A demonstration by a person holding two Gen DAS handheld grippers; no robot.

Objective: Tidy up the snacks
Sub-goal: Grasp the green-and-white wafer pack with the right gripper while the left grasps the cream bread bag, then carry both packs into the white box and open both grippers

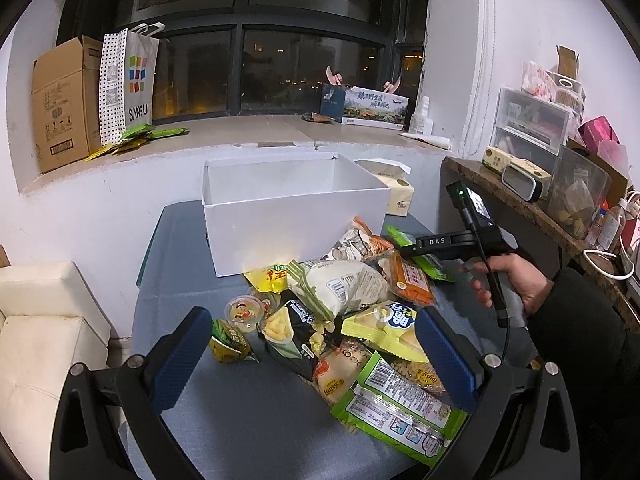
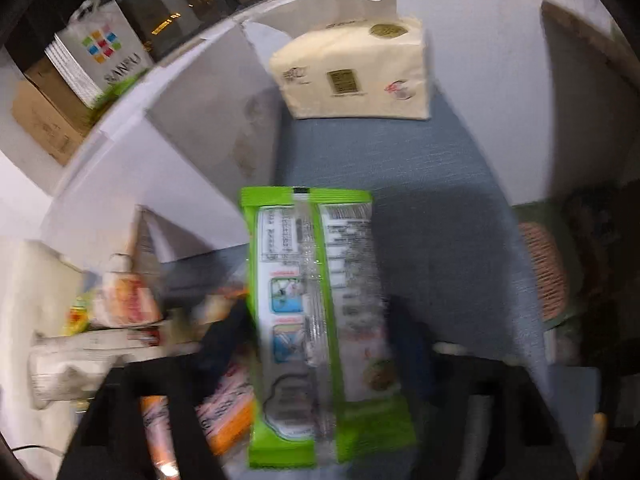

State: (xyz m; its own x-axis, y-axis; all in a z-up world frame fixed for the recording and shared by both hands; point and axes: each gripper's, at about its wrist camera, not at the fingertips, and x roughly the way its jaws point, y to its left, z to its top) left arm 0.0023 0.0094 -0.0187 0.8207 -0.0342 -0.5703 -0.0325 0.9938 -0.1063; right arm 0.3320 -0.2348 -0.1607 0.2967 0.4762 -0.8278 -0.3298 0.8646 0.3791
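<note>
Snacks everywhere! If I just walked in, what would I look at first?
Probably the big heap of bright snack packets on the grey-blue table, spilling out in front of the white box, which looks empty. Next, the green packet filling the middle of the right wrist view, gripped between the right gripper fingers. The left gripper hangs open just above the near side of the heap.
</note>
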